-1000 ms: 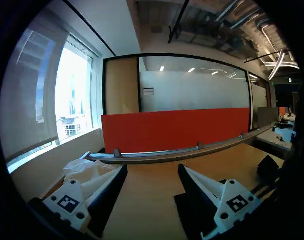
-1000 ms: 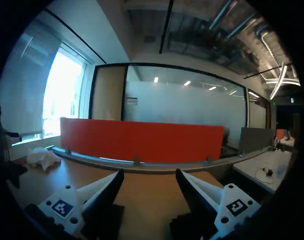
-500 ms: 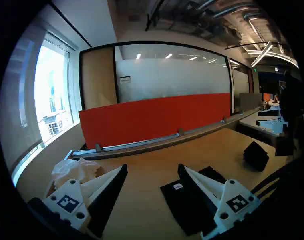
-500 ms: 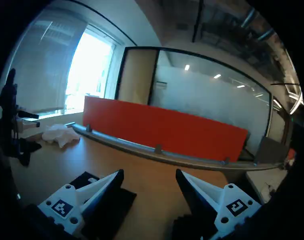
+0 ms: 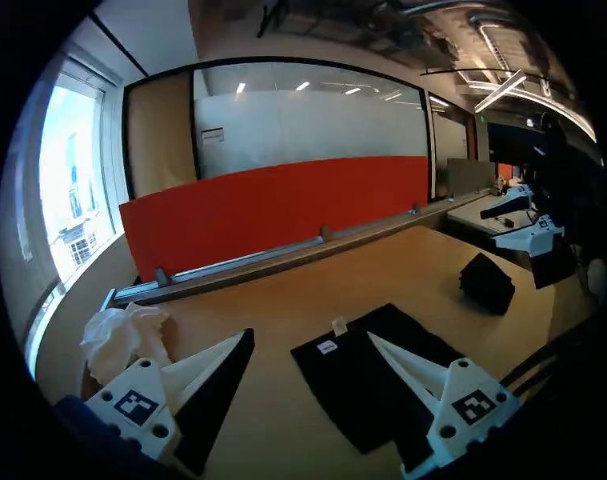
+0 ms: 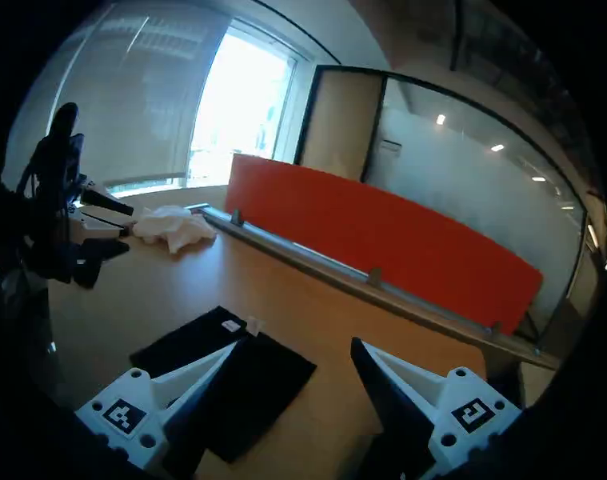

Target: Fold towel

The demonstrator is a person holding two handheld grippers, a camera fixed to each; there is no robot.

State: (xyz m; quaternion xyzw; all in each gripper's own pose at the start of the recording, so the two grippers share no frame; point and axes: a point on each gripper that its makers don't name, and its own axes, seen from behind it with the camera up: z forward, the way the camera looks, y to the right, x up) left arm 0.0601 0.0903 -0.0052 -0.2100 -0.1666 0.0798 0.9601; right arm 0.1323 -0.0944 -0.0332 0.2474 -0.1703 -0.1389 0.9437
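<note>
Low in the left gripper view, the left gripper (image 5: 309, 334) is spread wide and empty, hovering over the black towel (image 5: 343, 384). That towel lies flat and unfolded at lower centre of the frame on the wooden desk (image 5: 383, 272). The right gripper (image 6: 298, 342) is likewise spread with nothing held, and the towel sits under its left finger. This looks like the approach step, no fold begun. The next move likely calls for dropping both to the near edge and pinching a corner each. Farther out are a crumpled white cloth (image 5: 119, 336) at lower left, a dark folded bundle (image 5: 485, 282) at right, an orange divider (image 5: 271, 208) behind, and a bright window (image 6: 239, 112) at upper left.
</note>
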